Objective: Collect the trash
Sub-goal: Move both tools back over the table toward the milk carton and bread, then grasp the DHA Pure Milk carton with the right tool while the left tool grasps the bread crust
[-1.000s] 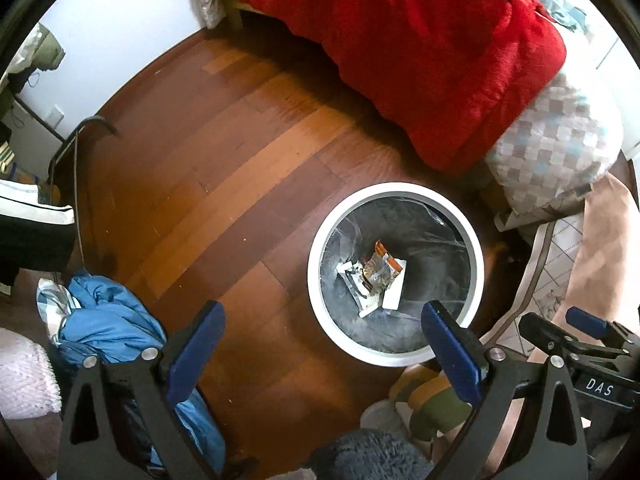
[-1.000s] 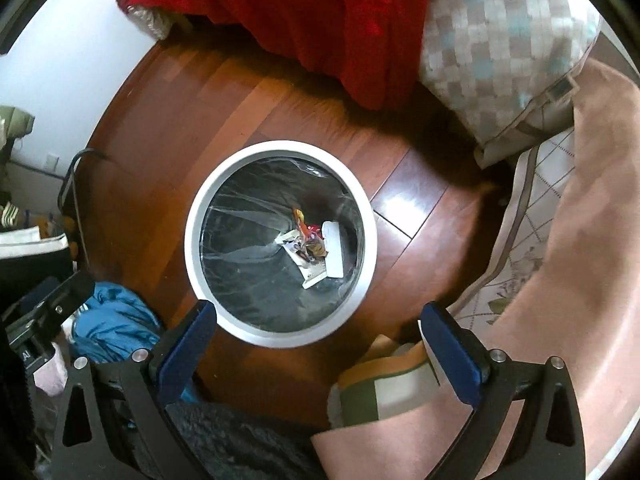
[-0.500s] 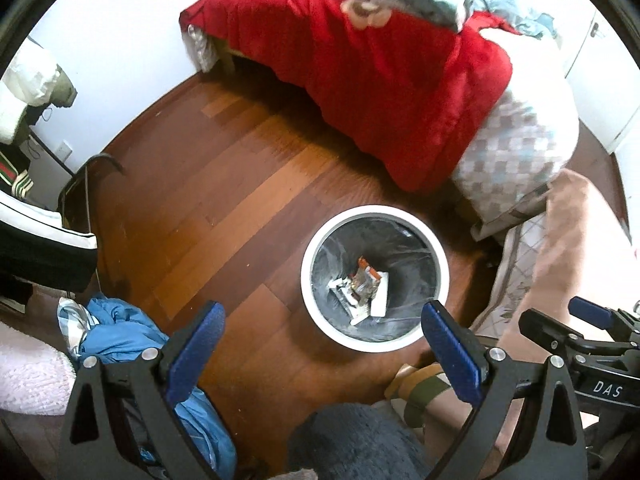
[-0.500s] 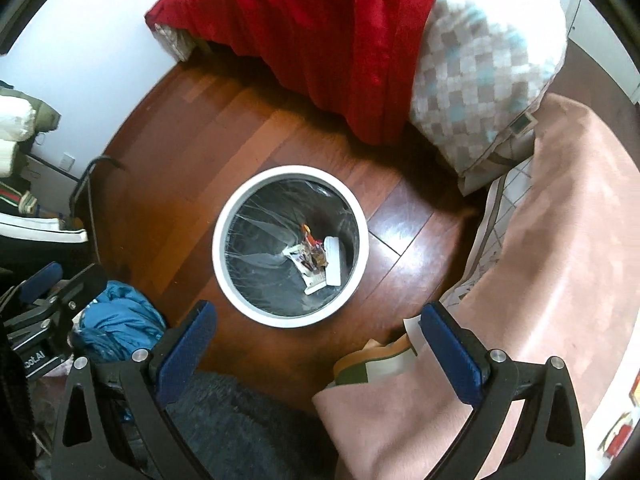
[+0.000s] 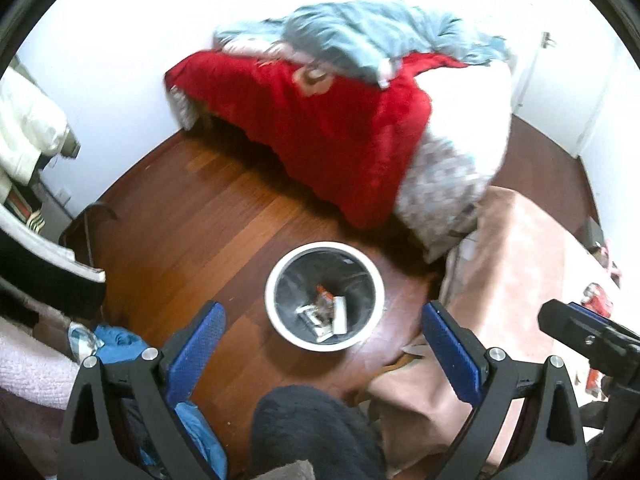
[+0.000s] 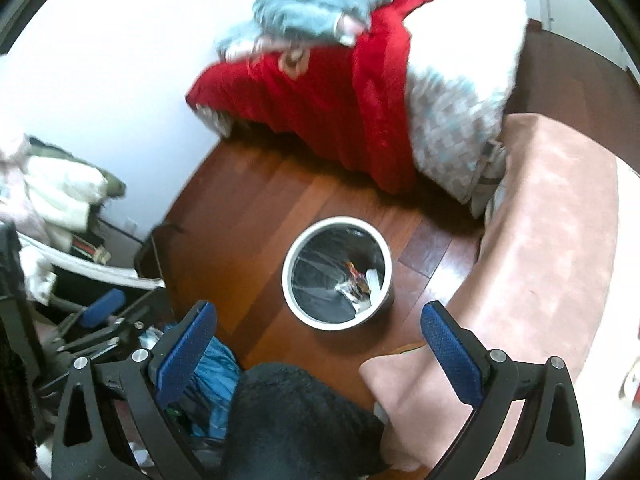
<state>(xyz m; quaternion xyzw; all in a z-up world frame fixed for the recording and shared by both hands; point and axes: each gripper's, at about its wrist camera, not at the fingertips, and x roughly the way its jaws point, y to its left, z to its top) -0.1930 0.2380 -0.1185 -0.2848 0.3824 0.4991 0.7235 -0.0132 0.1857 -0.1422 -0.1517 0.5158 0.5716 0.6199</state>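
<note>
We hold both tools — left tool [image 5: 322, 344], right tool [image 6: 316, 340] — spread apart and empty above the bin [image 5: 325, 294]; its wrappers [image 5: 324, 314] look light, crinkly — pinch an edge.

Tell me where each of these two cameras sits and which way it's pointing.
Left wrist: sits on the left gripper, high up, looking down at the bin on the floor, bed behind; its open blue fingers show, and the right gripper at the right edge.
Right wrist: sits on the right gripper, looking down at the bin; its open fingers show, and the left gripper at the left.
Shared: bin, bed, floor.
</note>
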